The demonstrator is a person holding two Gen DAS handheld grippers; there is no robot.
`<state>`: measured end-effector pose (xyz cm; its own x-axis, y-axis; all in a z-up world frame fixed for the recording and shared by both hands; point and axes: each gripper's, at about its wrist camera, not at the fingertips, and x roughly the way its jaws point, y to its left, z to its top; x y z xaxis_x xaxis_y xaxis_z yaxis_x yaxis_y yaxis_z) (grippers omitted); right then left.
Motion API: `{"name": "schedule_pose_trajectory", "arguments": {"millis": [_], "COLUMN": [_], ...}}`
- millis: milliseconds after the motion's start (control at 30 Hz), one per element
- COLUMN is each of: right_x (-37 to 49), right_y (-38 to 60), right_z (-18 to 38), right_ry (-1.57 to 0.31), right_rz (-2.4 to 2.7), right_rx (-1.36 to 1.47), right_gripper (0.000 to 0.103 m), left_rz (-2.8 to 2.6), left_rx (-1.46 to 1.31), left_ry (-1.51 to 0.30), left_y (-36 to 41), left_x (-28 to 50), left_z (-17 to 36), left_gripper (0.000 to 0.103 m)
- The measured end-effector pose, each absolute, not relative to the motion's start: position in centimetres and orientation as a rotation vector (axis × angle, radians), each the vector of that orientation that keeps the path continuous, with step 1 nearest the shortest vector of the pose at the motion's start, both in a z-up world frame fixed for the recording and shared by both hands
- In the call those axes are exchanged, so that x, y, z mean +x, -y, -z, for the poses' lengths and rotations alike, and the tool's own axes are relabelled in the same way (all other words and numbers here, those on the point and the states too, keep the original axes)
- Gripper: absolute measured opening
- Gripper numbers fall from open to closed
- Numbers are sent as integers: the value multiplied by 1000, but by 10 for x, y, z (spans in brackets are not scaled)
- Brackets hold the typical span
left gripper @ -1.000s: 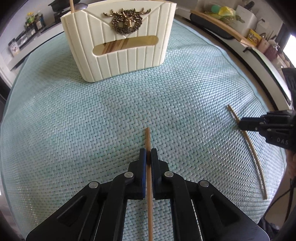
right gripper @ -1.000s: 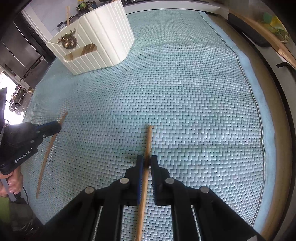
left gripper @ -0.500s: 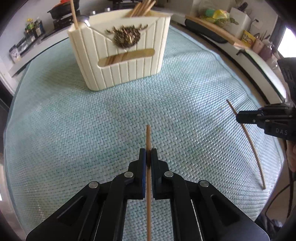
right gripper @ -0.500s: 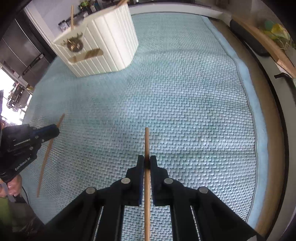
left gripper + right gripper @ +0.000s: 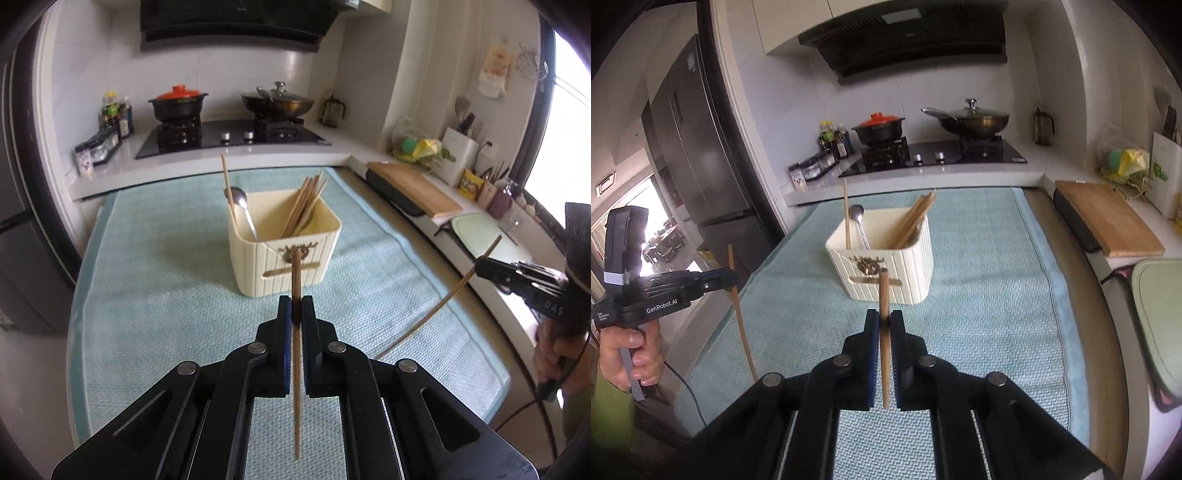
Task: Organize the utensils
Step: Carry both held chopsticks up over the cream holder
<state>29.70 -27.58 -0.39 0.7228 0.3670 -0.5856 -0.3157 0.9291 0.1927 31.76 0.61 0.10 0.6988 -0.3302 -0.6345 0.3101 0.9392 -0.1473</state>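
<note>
A cream ribbed utensil holder (image 5: 284, 254) stands mid-table on the teal mat (image 5: 166, 295); it also shows in the right wrist view (image 5: 886, 266). It holds several wooden chopsticks (image 5: 303, 206), a metal spoon (image 5: 242, 208) and one upright chopstick. My left gripper (image 5: 295, 304) is shut on a wooden chopstick (image 5: 295, 354), held in the air short of the holder. My right gripper (image 5: 884, 319) is shut on another wooden chopstick (image 5: 884, 350), also in the air. Each gripper shows in the other's view: the right one (image 5: 480, 264), the left one (image 5: 733, 277).
A stove with a red-lidded pot (image 5: 179, 101) and a wok (image 5: 277, 101) stands behind the table. A wooden cutting board (image 5: 413, 188) and a green board (image 5: 1160, 317) lie on the right counter. A fridge (image 5: 701, 147) stands at left.
Both grippers have lifted their chopsticks off the mat and tilted up to level. The holder's open top and the kitchen behind have come into view.
</note>
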Motion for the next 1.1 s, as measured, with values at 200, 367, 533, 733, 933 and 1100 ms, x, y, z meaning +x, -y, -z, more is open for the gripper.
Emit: {"name": "schedule_pose_trajectory", "arguments": {"millis": [200, 367, 533, 733, 933, 1100], "right_x": [290, 289, 305, 338, 382, 425], "right_y": [260, 254, 244, 238, 232, 223], "right_z": [-29, -49, -60, -78, -108, -110], "right_ry": [-552, -528, -520, -503, -416, -407], "right_rz": [-365, -371, -382, -386, -363, -360], "right_rx": [45, 32, 8, 9, 18, 26], "right_gripper": [6, 6, 6, 6, 6, 6], "left_rz": [324, 325, 334, 338, 304, 284], "left_rx": [-79, -102, -133, -158, -165, -196], "left_ry": [-635, -648, -666, -619, -517, -481], "left_y": [-30, -40, -44, -42, -35, -27], "left_x": [308, 319, 343, 383, 435, 484], "left_z": [-24, -30, -35, -68, -107, -114], "left_gripper": [2, 2, 2, 2, 2, 2]}}
